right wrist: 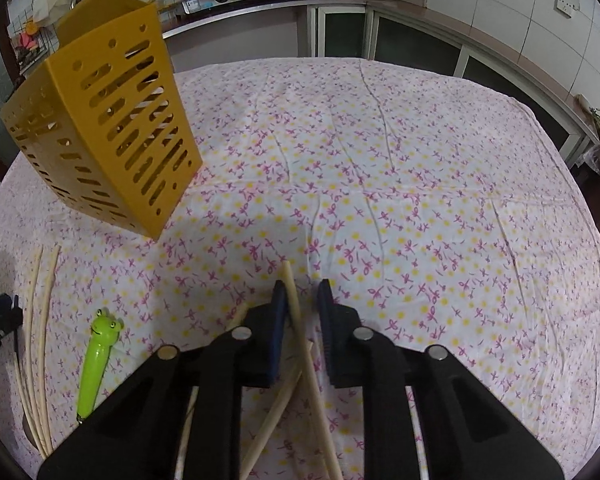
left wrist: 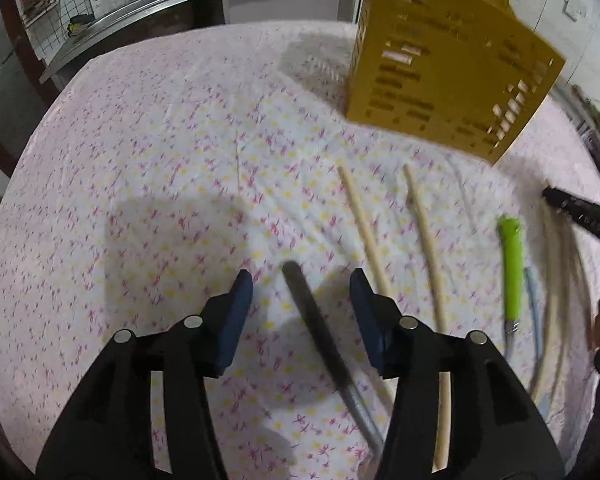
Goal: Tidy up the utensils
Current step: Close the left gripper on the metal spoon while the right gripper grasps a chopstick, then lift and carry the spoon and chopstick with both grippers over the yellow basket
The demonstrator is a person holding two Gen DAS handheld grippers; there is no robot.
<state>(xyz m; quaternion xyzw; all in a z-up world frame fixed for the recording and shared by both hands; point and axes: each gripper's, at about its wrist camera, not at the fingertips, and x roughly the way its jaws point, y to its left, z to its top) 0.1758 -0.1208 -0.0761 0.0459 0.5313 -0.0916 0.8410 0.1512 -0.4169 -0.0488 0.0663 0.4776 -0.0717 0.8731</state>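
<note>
Between my left gripper's (left wrist: 300,292) parted pads lies one dark-handled utensil (left wrist: 320,332), untouched, handle pointing away; two chopsticks (left wrist: 424,236) beside it run likewise; my right gripper (right wrist: 302,300), nearly closed, has one chopstick (right wrist: 296,312) against its left pad; one yellow caddy (right wrist: 112,128) stands beyond.
</note>
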